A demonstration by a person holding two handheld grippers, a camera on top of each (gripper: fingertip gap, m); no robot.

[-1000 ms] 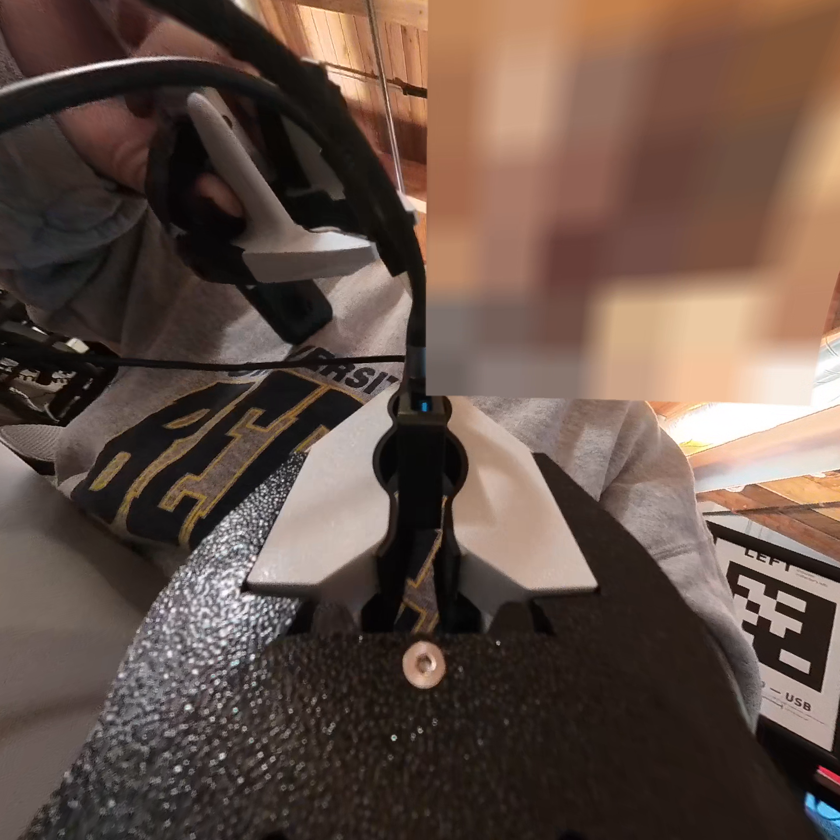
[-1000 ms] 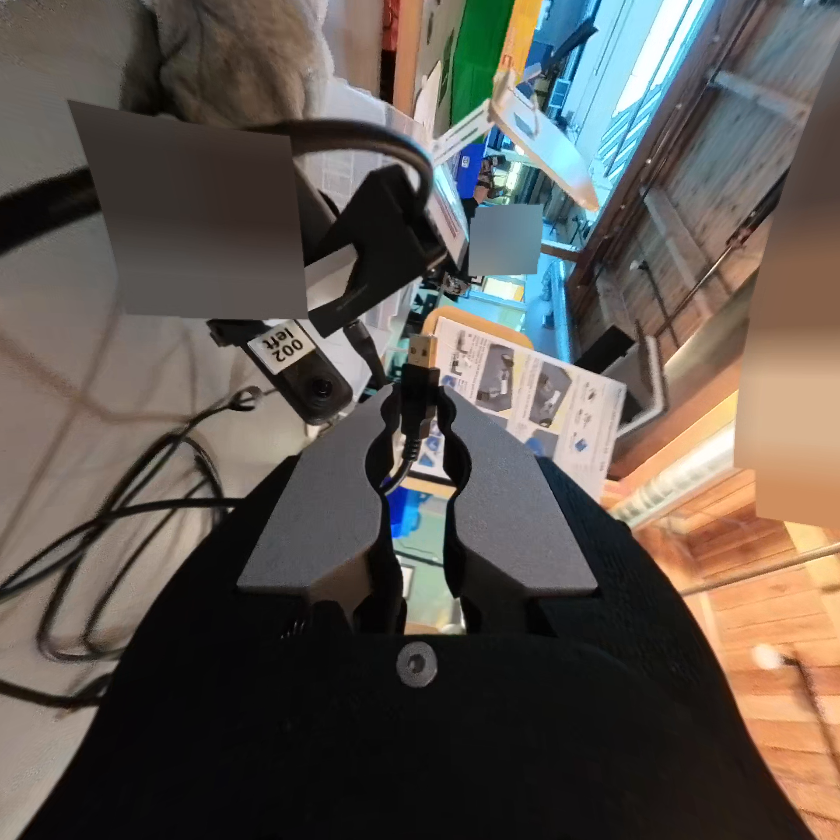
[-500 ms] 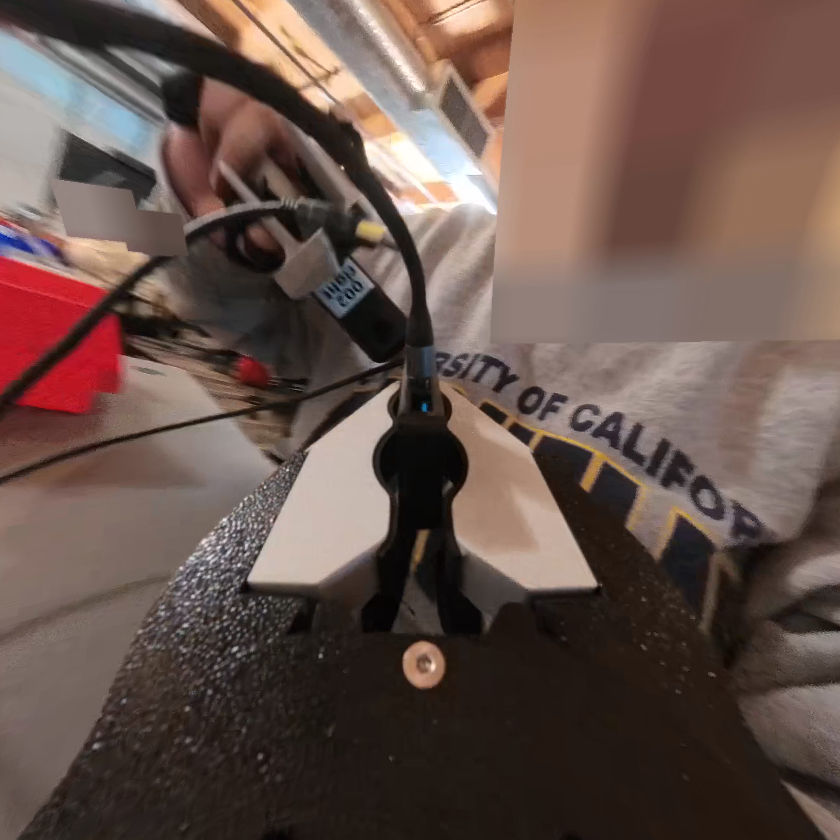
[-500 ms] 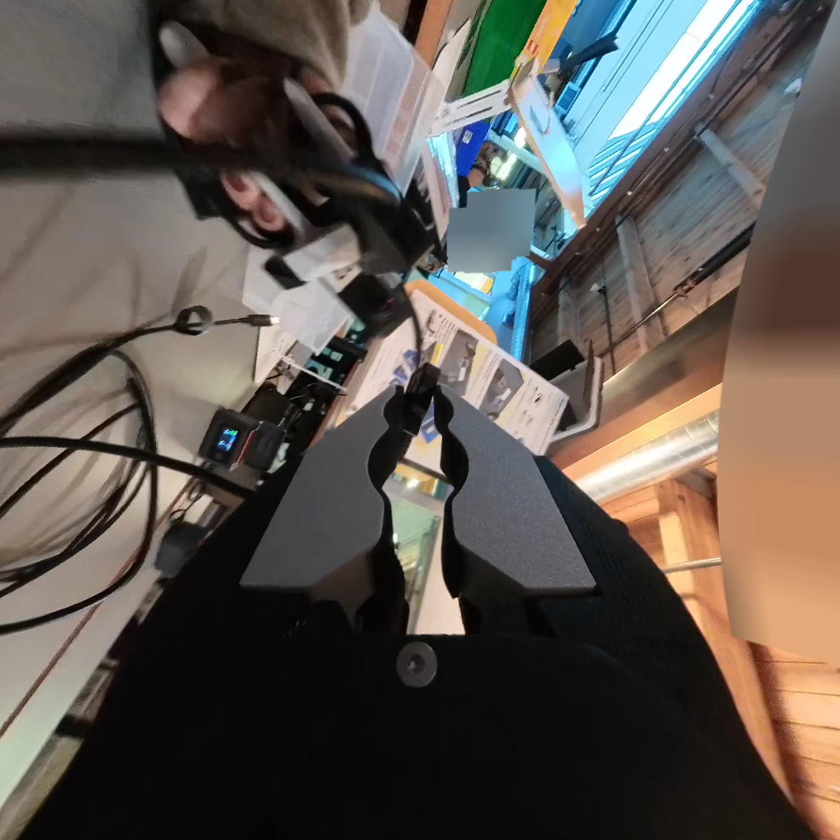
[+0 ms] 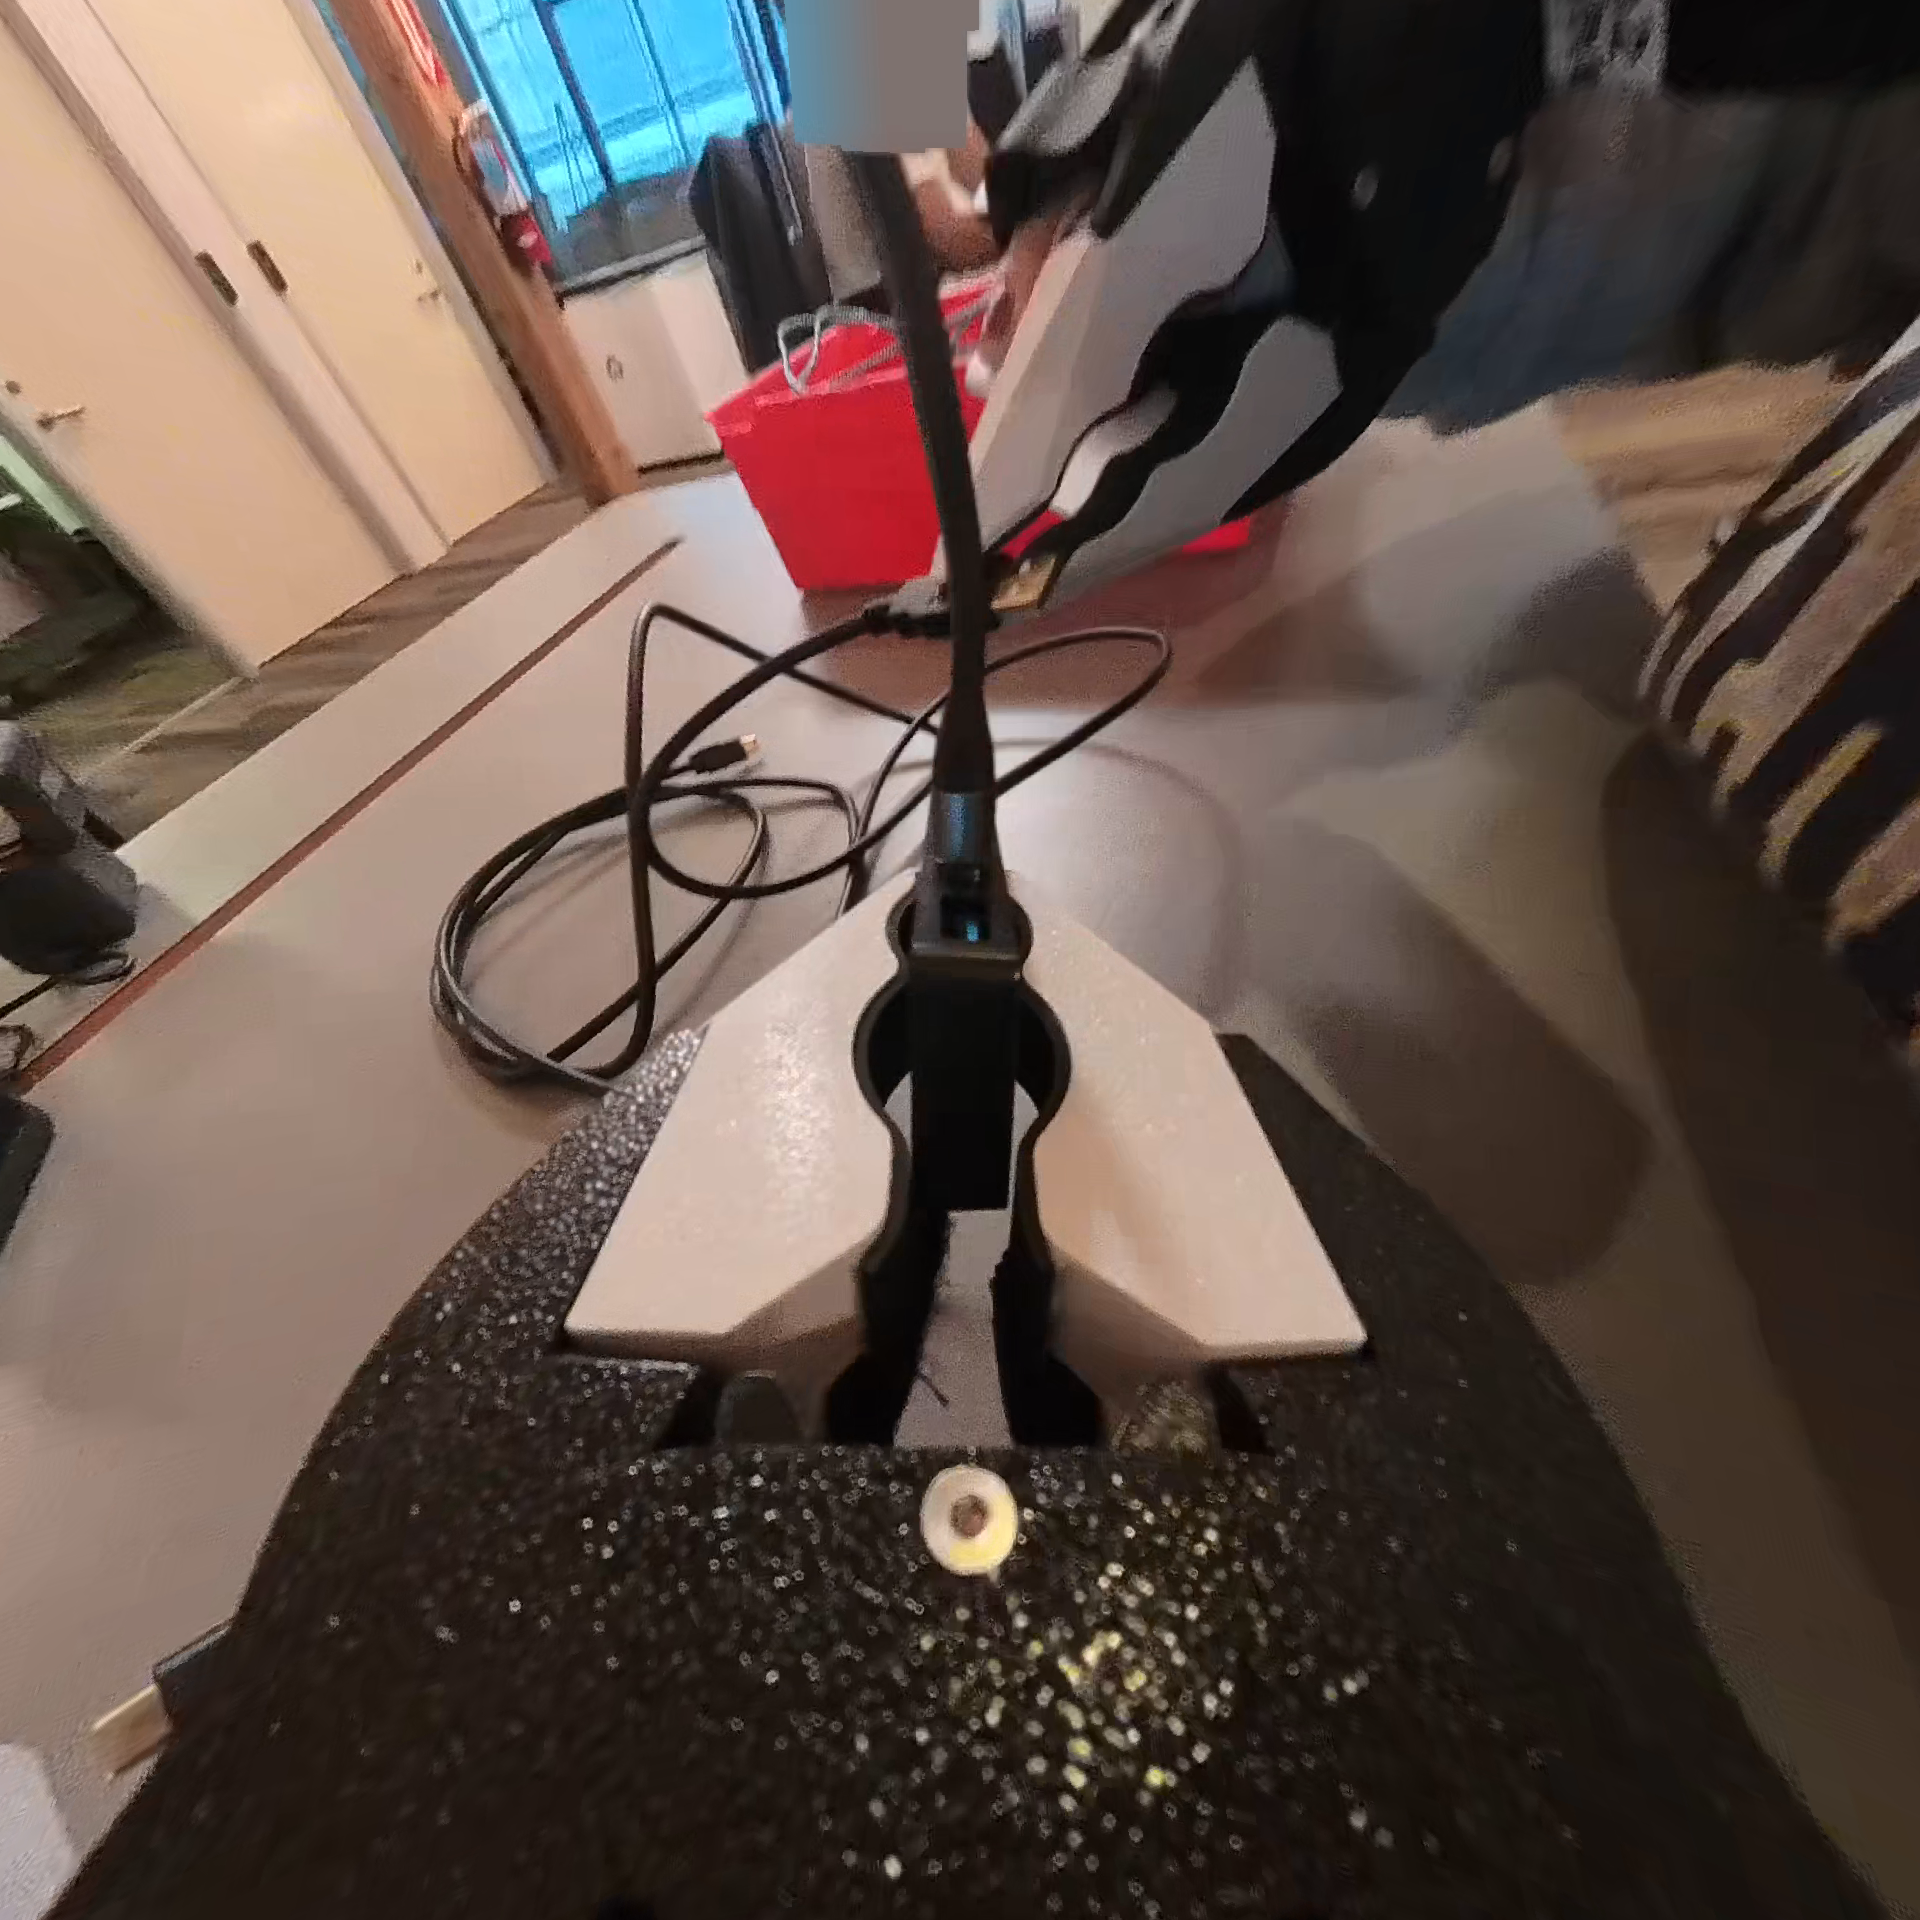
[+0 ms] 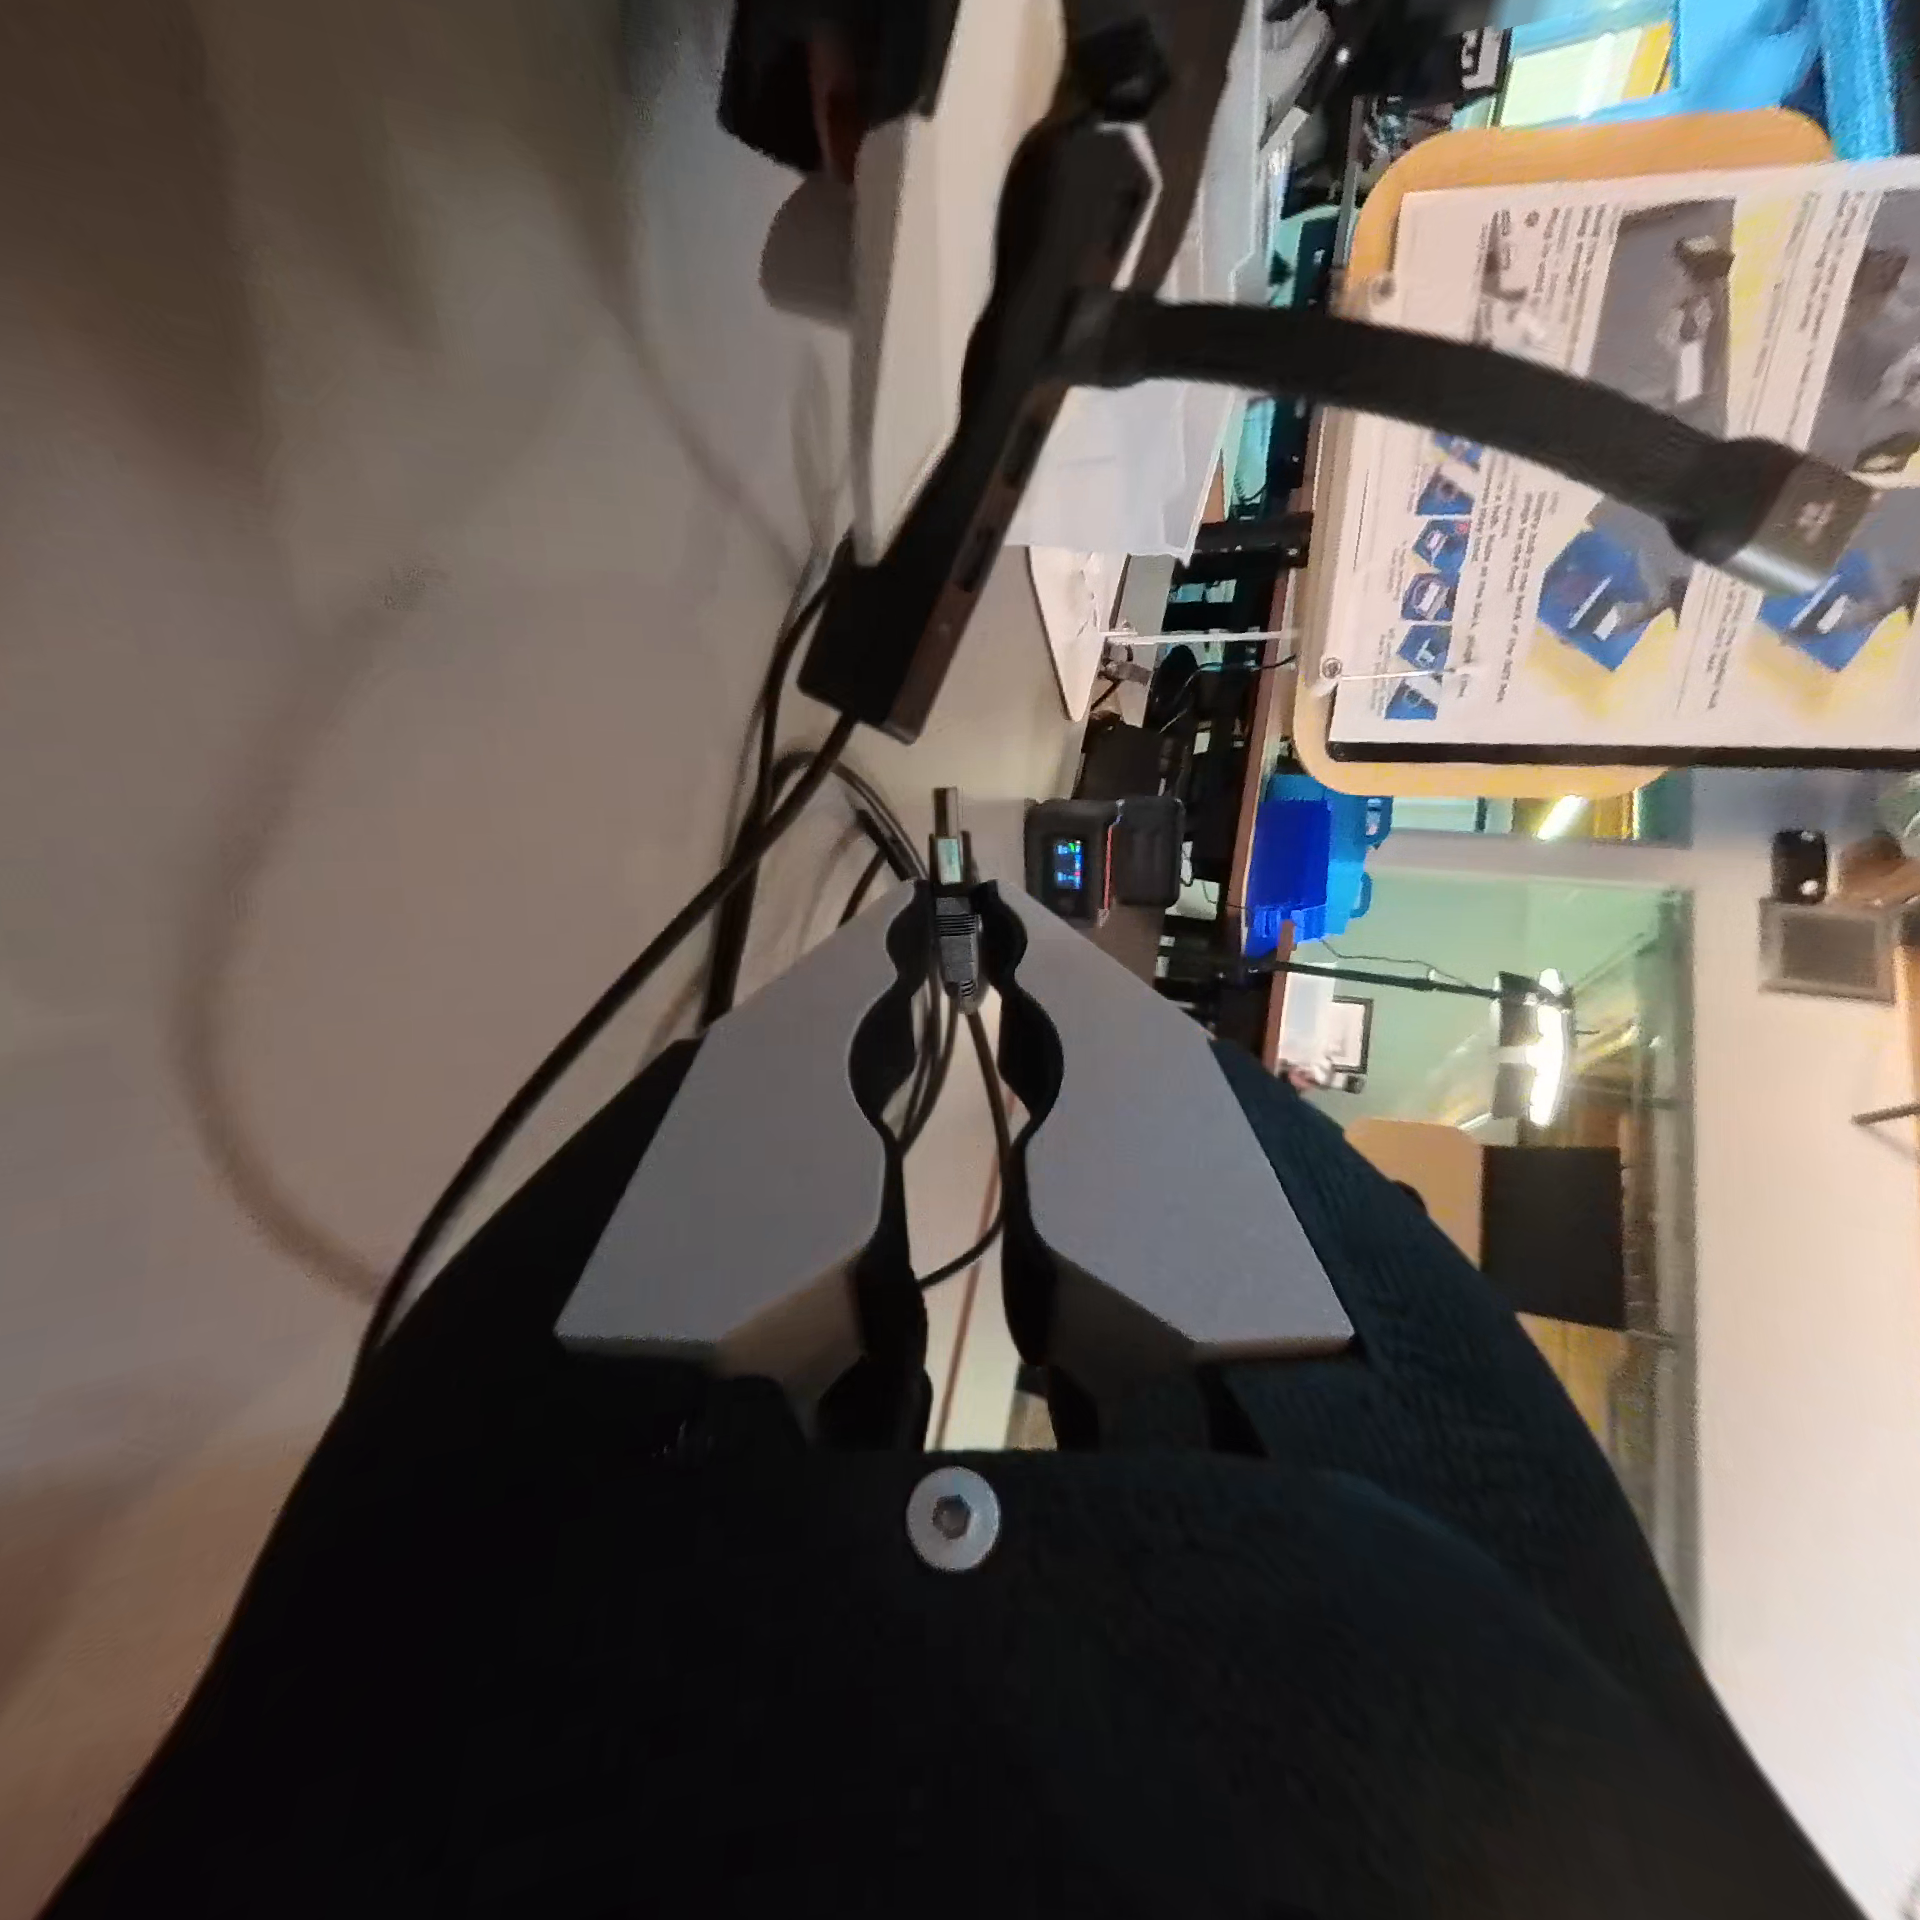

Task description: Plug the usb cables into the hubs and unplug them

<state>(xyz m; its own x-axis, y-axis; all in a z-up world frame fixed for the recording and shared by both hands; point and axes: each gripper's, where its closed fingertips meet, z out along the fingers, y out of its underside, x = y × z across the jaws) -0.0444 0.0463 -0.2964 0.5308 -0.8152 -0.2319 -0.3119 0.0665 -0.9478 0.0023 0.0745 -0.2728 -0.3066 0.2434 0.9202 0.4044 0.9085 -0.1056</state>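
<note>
My left gripper [image 5: 962,925] is shut on a slim black USB hub [image 5: 961,1049]; the hub's thick braided cable [image 5: 940,499] rises from its front end. My right gripper [image 6: 951,894] is shut on a black USB cable plug [image 6: 954,935], whose metal tip [image 6: 945,821] sticks out past the fingertips. In the right wrist view the hub [image 6: 935,582] hangs slanted above the plug, a small gap apart, and its braided cable ends in a grey connector [image 6: 1797,530]. In the left wrist view the right gripper [image 5: 1174,384] is at upper right, its plug tip [image 5: 1029,582] pointing down-left.
Loose black cables [image 5: 644,831] lie coiled on the grey table [image 5: 312,1143]. A red bin [image 5: 842,468] stands behind them. In the right wrist view a poster board [image 6: 1621,468], a small device with a lit screen [image 6: 1070,862] and a blue object [image 6: 1299,873] lie beyond the table.
Both views have swung from the person's sweatshirt and the ceiling to the table. The right gripper's plug now points toward the hub's lower end. Both grips are unchanged.
</note>
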